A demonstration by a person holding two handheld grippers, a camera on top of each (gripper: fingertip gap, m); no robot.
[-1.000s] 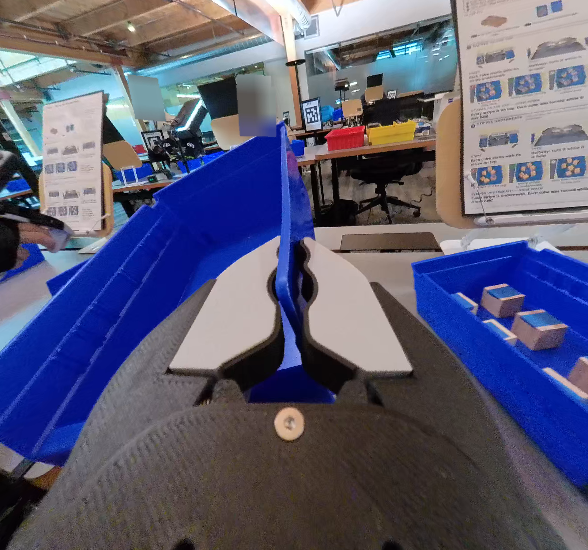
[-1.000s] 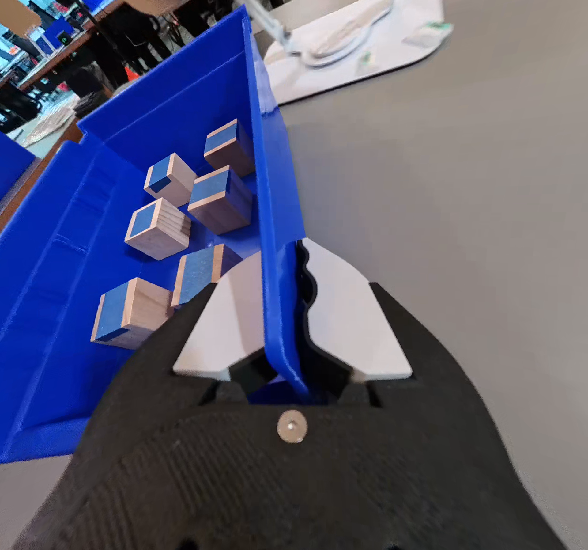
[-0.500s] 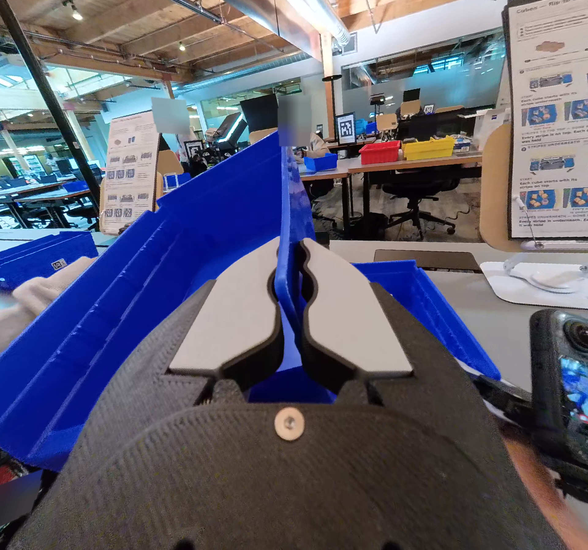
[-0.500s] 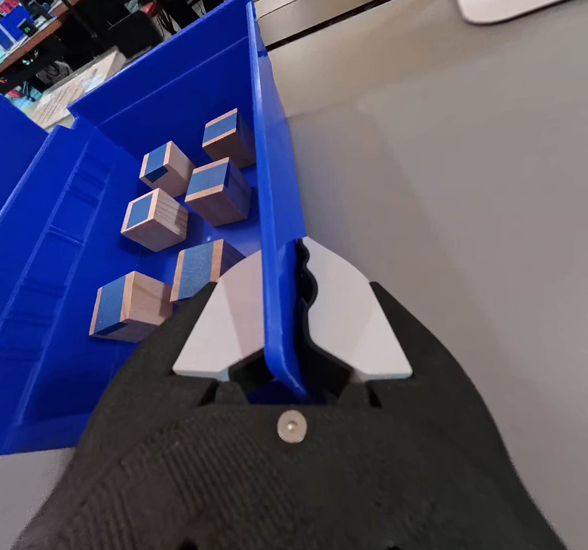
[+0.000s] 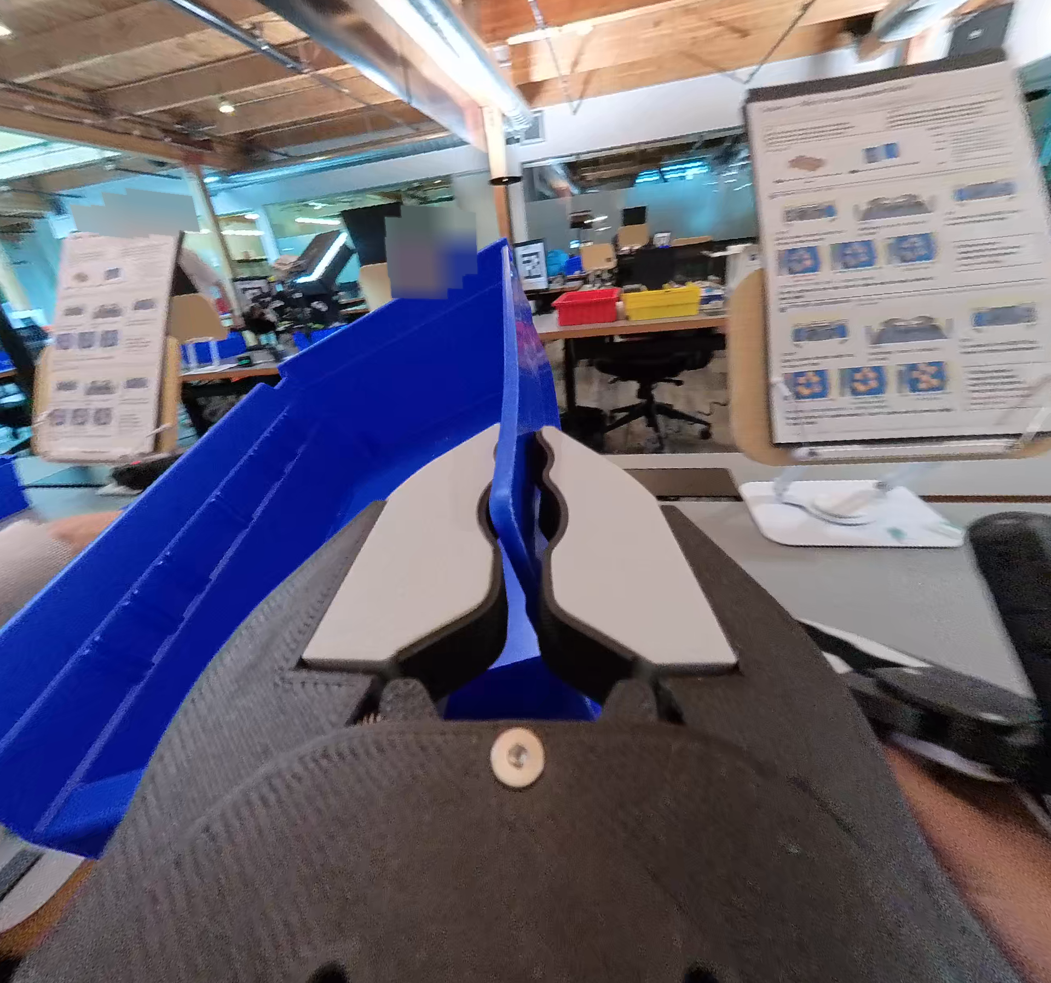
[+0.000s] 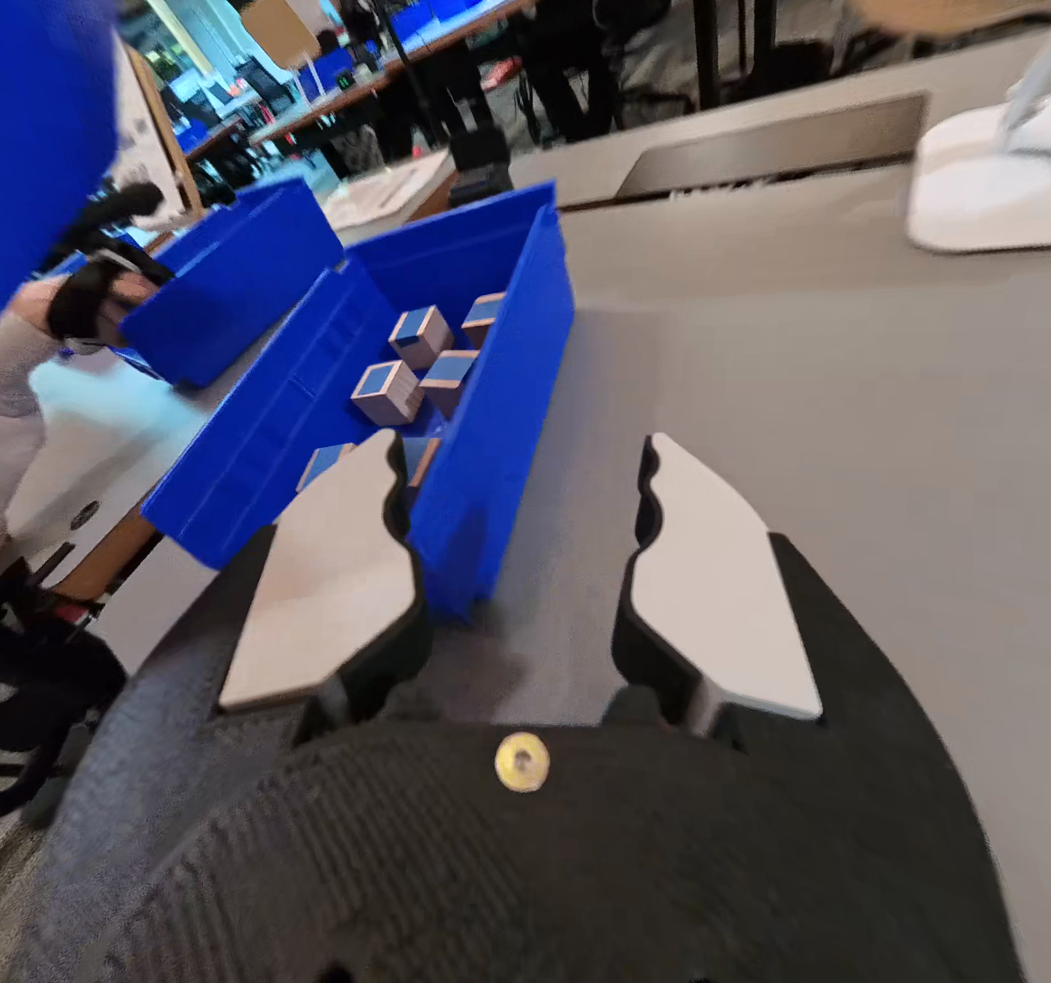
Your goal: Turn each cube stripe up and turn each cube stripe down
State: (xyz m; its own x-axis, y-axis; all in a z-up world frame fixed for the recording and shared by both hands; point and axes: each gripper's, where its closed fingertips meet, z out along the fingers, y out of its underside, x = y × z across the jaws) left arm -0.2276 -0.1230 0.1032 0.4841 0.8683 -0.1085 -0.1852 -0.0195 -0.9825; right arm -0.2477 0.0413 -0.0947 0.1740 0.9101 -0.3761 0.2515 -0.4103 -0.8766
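My left gripper is shut on the side wall of an empty blue bin and holds it tilted above the table. My right gripper is open and empty, just behind the near right corner of a second blue bin that rests on the grey table. Several wooden cubes lie in that bin with blue stripes on top, such as one and another. Two more are partly hidden behind my left finger. The lifted bin shows blurred at the top left of the right wrist view.
A third blue bin stands left of the cube bin, with a gloved hand beside it. An instruction board on a white stand base is at the right. The right gripper's black body is close by.
My right gripper has opened, let go of the cube bin's wall and drawn back; the bin now rests on the table. My left gripper still grips the empty bin, which has swung slightly.
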